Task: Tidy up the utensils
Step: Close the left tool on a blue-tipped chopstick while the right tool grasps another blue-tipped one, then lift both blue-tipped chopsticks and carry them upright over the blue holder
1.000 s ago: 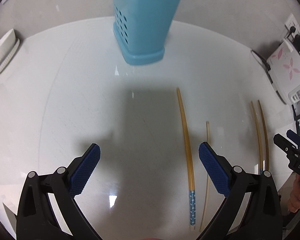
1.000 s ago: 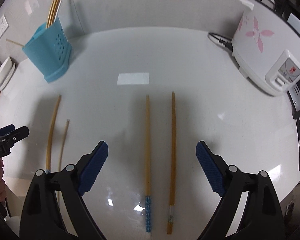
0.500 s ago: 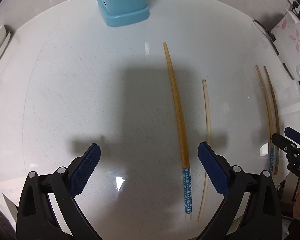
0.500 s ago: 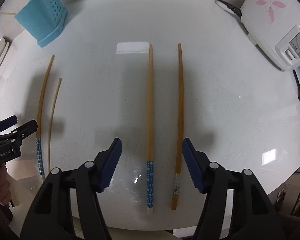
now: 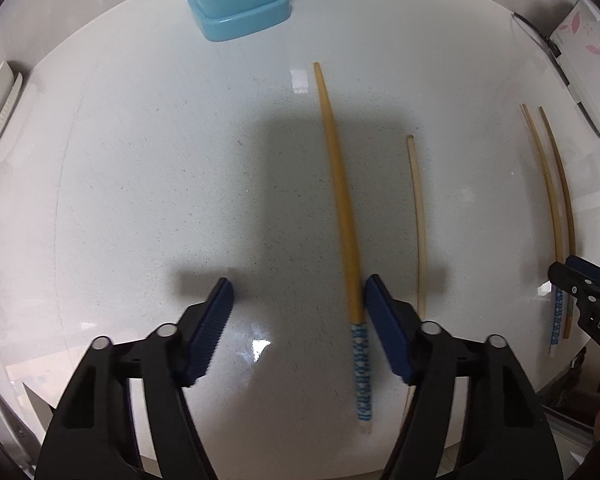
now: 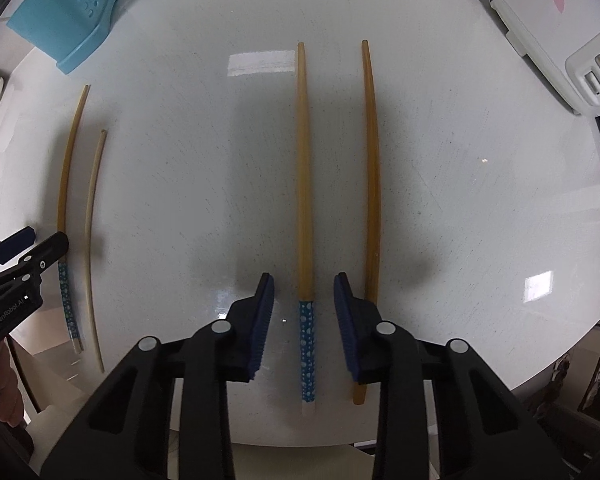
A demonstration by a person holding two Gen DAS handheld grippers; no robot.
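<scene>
Fingers [image 5: 384,320] hide thin chopstick's [image 5: 418,216] near end; holder [image 5: 236,4] top cropped.

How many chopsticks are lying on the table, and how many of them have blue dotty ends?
Chopsticks with blue dotted ends: 2, one between the right gripper fingers, one by the left gripper.
Plain brown chopstick: 1.
Thin pale chopstick: 1.
Total lying on the table: 4.

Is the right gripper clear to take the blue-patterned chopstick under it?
Likely yes: the right gripper is open and straddles the blue-patterned chopstick. The plain chopstick lies outside its right finger, apart, so nothing blocks the close.
</scene>
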